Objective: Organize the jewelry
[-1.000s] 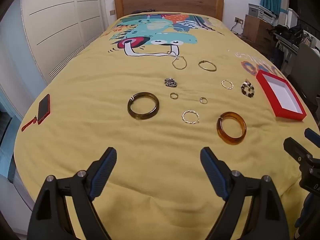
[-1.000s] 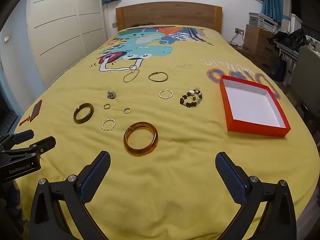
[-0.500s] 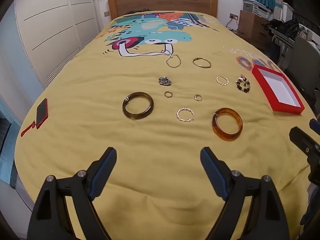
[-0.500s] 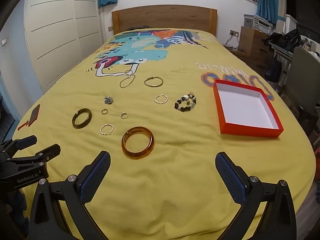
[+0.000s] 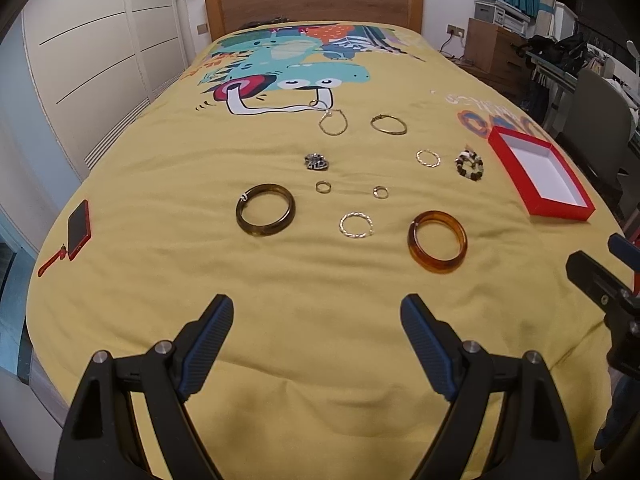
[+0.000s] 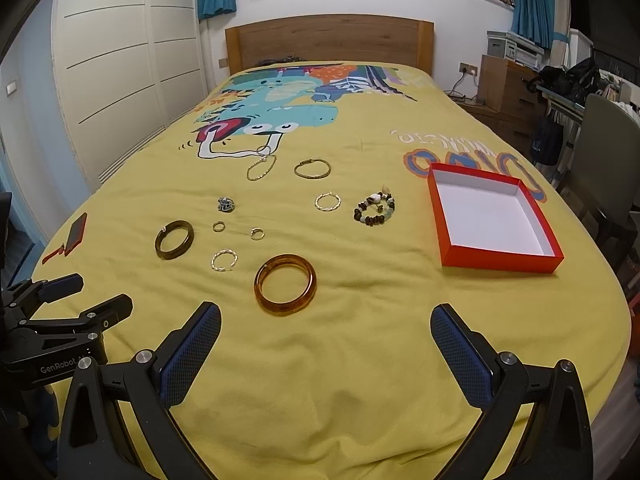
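Jewelry lies spread on a yellow bedspread (image 5: 160, 168). An amber bangle (image 5: 437, 246) (image 6: 285, 290) lies nearest. A dark bangle (image 5: 265, 215) (image 6: 174, 239), a twisted silver ring (image 5: 356, 225) (image 6: 224, 260), two small rings (image 5: 323, 187), a beaded bracelet (image 5: 469, 165) (image 6: 374, 210) and thin gold bangles (image 5: 388, 125) lie beyond. An empty red box (image 5: 540, 176) (image 6: 492, 222) sits at the right. My left gripper (image 5: 317, 320) and right gripper (image 6: 326, 332) are both open and empty, above the bed's near end.
A red phone (image 5: 78, 229) (image 6: 76, 233) lies at the bed's left edge. White wardrobe doors (image 5: 92, 52) stand to the left. A wooden headboard (image 6: 328, 42) is at the far end. A chair (image 6: 608, 152) and cabinet (image 6: 508, 88) stand to the right.
Both grippers have pulled back and risen a little, so the jewelry and box look farther off. Both stay open. Nothing on the bed has moved.
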`<act>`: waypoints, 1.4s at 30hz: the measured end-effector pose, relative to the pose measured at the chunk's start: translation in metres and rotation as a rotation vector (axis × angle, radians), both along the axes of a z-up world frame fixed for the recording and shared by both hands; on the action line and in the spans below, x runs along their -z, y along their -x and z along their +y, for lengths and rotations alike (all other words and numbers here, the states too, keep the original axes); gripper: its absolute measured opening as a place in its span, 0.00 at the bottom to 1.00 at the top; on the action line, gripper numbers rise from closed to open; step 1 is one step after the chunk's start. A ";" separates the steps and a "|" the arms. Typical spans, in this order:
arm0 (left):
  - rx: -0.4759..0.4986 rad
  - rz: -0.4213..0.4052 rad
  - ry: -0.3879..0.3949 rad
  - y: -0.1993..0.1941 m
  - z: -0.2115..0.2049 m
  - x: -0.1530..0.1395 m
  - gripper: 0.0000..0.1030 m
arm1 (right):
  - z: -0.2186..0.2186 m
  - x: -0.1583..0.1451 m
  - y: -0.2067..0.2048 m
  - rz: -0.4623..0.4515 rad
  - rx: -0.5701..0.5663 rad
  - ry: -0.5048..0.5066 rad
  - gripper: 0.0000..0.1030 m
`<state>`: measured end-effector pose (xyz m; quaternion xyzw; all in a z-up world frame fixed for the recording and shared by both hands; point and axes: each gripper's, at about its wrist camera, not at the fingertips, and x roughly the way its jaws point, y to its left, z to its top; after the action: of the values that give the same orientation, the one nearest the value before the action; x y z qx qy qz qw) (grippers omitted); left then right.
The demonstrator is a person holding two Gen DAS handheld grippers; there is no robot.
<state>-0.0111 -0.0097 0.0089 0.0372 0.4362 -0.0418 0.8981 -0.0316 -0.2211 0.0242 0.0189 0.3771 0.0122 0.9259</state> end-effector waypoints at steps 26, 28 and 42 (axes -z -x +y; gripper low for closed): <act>-0.005 -0.015 0.000 -0.001 0.001 0.001 0.83 | 0.004 0.009 -0.001 0.038 -0.033 -0.033 0.91; -0.013 -0.017 -0.003 -0.002 0.002 0.002 0.83 | 0.005 0.011 -0.002 0.043 -0.035 -0.033 0.90; -0.021 0.049 0.035 -0.016 0.011 0.020 0.83 | 0.006 0.027 -0.018 0.086 -0.055 -0.060 0.76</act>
<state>0.0053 0.0014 -0.0107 0.0157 0.4577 -0.0409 0.8880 -0.0137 -0.2152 -0.0028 0.0370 0.4164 0.0480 0.9072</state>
